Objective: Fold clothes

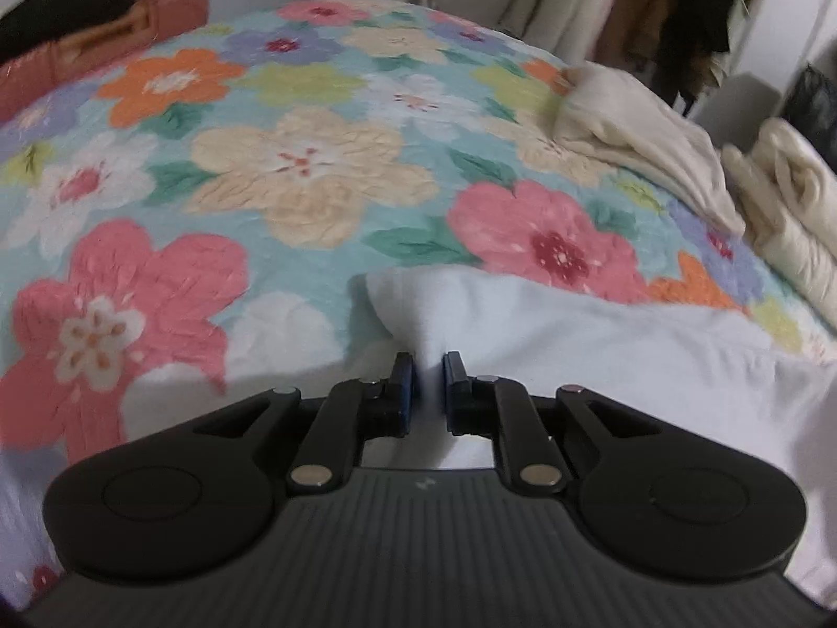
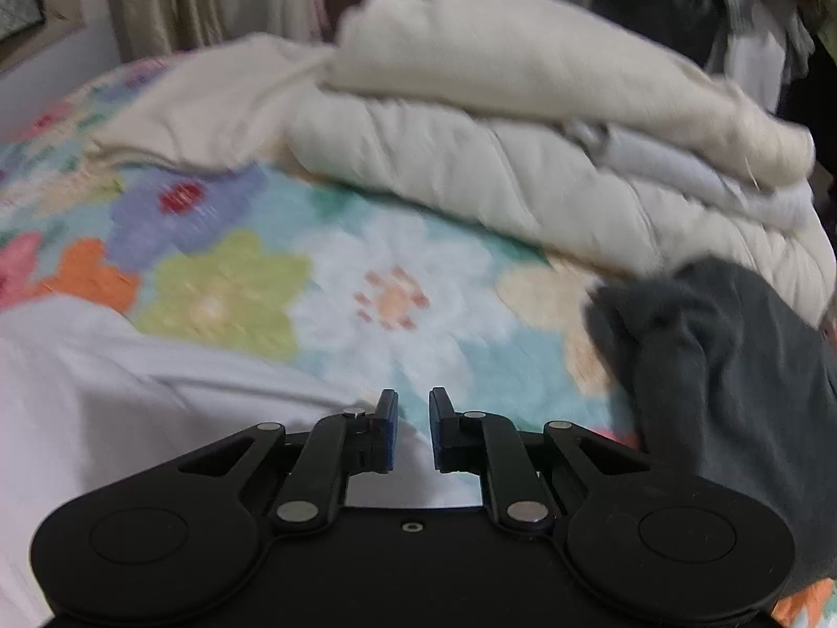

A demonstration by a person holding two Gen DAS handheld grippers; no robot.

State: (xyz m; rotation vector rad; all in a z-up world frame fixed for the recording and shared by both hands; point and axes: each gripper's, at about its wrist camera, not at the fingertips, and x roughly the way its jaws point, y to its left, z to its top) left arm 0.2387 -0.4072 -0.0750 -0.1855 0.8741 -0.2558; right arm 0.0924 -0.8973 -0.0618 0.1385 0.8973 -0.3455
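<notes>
- White cloth (image 1: 601, 356) lies on the flowery bed cover (image 1: 293, 167), at the near edge, close to both tools.
- Left gripper (image 1: 429, 366) has its jaws pressed on a bunched-up fold of the white cloth, with only a thin gap between them.
- Right gripper (image 2: 413, 408) has its jaws a little apart. I see the cloth right under and to the left of them, but I cannot tell if they pinch it.
- To fold well, I think both tools should lift together and keep the edge pulled flat.
- Lay it down slowly, away from the cream pile (image 2: 523, 120) and the dark grey cloth (image 2: 722, 356).
</notes>
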